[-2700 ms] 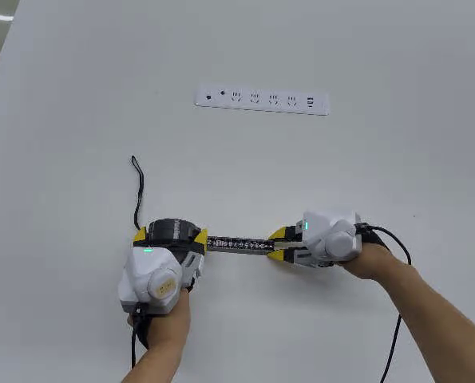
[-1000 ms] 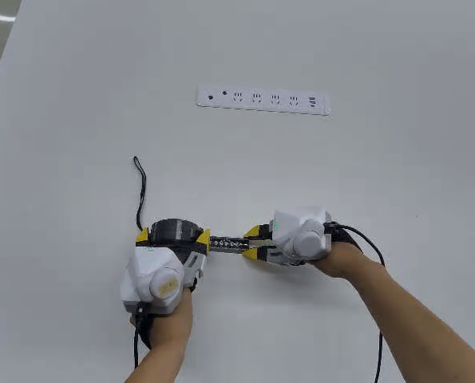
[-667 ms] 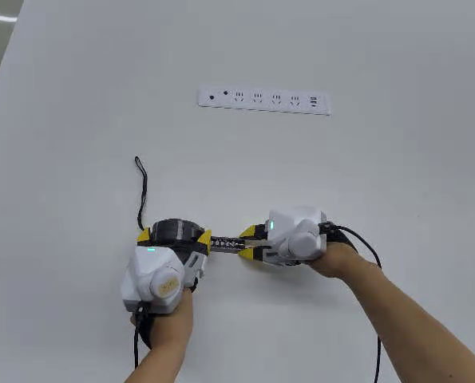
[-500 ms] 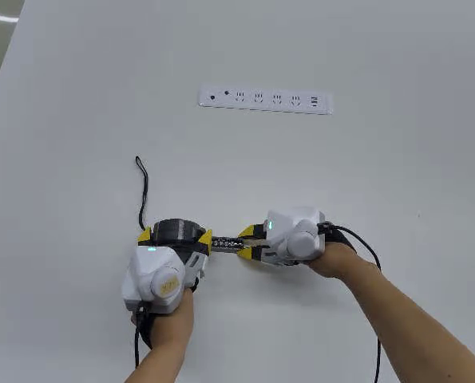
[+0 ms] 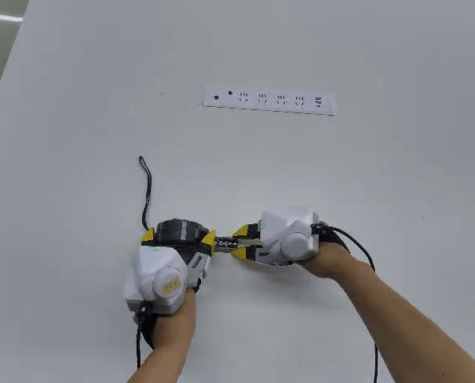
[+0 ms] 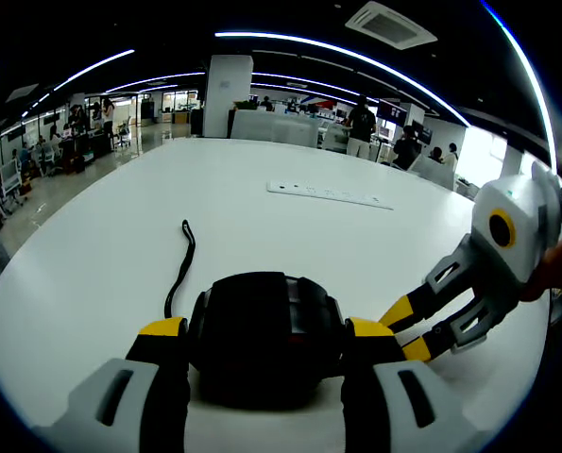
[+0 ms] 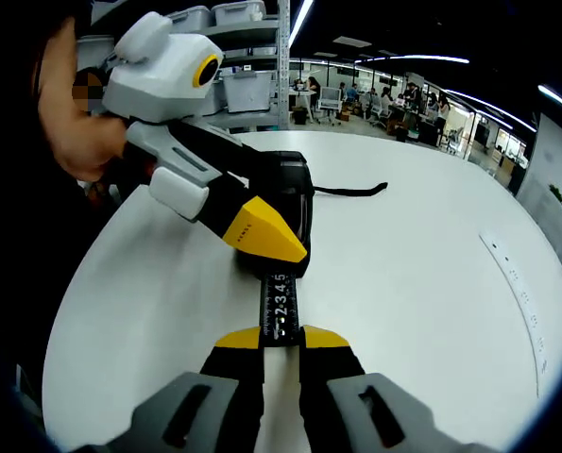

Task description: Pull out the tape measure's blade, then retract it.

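Tape measure (image 5: 181, 232) lies low on the white counter (image 5: 381, 183) in the head view. Its black body is clamped across the sides by my left claw (image 5: 179, 237). My right claw (image 5: 239, 242) comes in from the right, closed down on the blade (image 5: 225, 245), and just a short length of blade shows between the two claws. A black strap (image 5: 147, 191) trails away from the body. A white power strip (image 5: 269, 100) lies well apart on the far side.

In the left gripper view the jaws stand wide, one yellow tip on each flank of the tape measure (image 6: 266, 330), which fills the gap. I judge the body rigid, chunky and fairly weighty for its size, so across the flanks is the right hold. The smooth plastic might slip under a light squeeze.

In the right gripper view the jaws are narrow, pinching the blade (image 7: 281, 304) flat near its end, with printed numerals readable just ahead of the tips. It looks like thin, glossy metal. I expect it to be springy, stiff lengthwise, prone to kink sideways and pulling homeward. Holding close to its end and in line with the mouth seems wise.

The counter is plain, matte and level. Around it is a large open office with strip lights (image 6: 356, 57), distant people (image 6: 361, 121), and shelves (image 7: 252, 94) carrying bins (image 7: 238, 13).
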`<state>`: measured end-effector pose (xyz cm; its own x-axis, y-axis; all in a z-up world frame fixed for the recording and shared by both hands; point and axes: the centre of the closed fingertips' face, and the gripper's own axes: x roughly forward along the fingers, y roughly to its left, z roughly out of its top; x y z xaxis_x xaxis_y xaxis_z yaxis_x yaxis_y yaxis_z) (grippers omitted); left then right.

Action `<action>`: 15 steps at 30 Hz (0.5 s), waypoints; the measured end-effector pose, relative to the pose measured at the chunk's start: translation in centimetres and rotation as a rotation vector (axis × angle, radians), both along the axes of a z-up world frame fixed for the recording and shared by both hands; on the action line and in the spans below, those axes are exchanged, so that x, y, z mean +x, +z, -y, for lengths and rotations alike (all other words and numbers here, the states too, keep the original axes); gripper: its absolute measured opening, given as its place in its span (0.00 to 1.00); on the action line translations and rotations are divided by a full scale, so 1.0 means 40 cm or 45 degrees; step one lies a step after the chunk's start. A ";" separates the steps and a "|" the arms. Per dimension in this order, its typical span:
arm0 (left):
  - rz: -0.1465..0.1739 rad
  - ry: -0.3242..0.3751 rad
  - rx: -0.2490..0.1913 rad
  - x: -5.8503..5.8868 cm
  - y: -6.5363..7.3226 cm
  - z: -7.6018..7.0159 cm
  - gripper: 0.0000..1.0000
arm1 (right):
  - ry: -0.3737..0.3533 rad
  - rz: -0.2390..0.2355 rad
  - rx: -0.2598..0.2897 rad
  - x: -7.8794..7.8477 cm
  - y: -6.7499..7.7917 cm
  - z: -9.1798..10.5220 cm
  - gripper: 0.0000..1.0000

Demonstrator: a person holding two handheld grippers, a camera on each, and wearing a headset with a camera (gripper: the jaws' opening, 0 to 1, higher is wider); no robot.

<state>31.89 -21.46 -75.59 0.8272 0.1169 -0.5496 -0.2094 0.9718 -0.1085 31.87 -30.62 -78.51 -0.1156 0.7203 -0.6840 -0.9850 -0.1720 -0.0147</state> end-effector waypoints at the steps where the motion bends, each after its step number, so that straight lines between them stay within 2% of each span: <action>1: -0.001 0.001 -0.003 0.000 0.000 0.000 0.62 | 0.002 0.002 0.000 0.000 0.000 0.000 0.11; 15: 0.002 0.003 -0.036 -0.002 0.001 -0.005 0.62 | 0.011 0.017 0.018 -0.005 0.002 -0.034 0.11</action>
